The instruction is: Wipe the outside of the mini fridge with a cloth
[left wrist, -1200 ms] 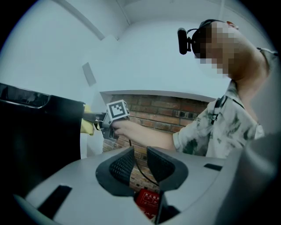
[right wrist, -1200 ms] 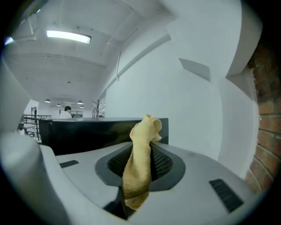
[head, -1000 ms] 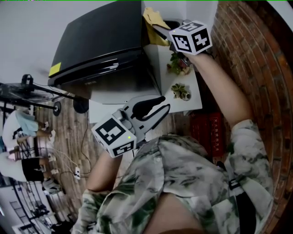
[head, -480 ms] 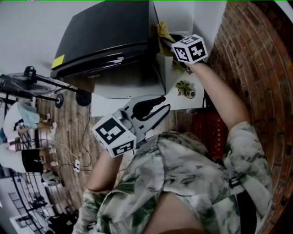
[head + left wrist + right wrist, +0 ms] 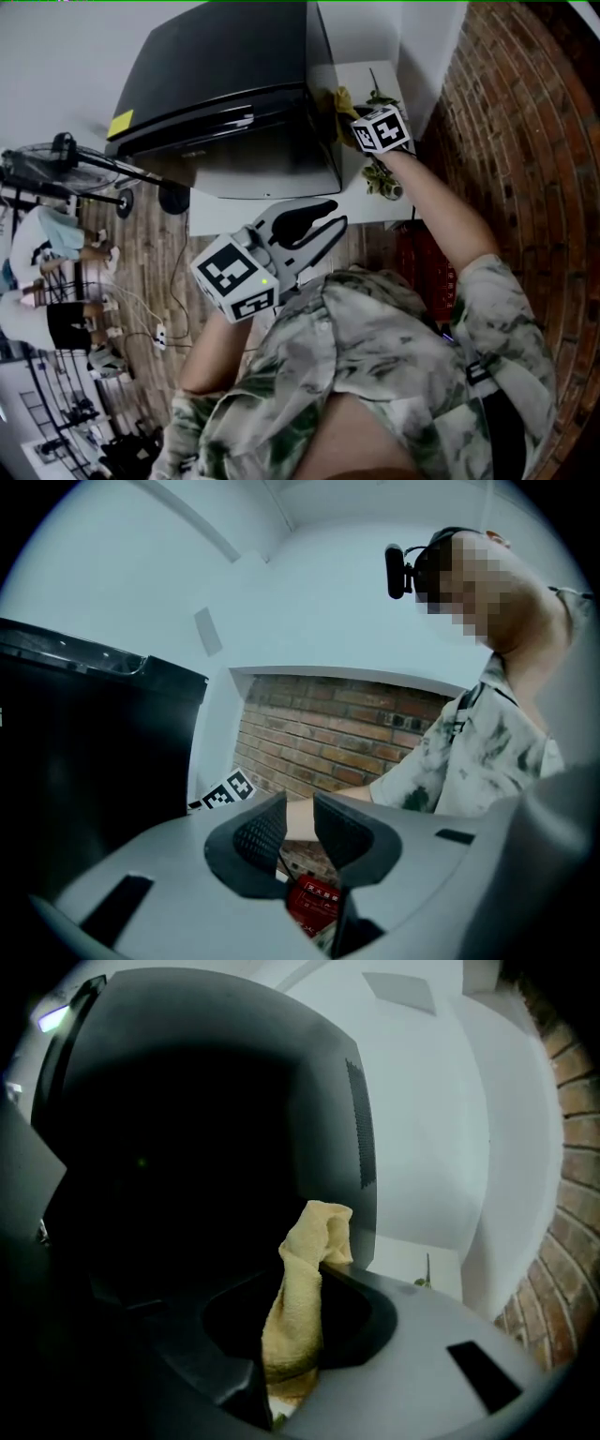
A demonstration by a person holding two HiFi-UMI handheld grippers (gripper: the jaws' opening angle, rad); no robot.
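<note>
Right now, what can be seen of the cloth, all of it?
The cloth is pale yellow, terry-looking, bunched into a twisted upright strip. The right gripper is shut on its lower part; the folded top end stands free beside the mini fridge's black side wall. Whether it touches the wall is unclear.

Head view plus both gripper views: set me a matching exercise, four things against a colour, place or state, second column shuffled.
Things:
1. cloth
2. mini fridge
3. left tongs
4. small plant

Descriptions:
A. black
B. open, nothing between them
C. yellow, clamped in the right tongs
D. on the white table

Pairs: 1-C, 2-A, 3-B, 4-D
</note>
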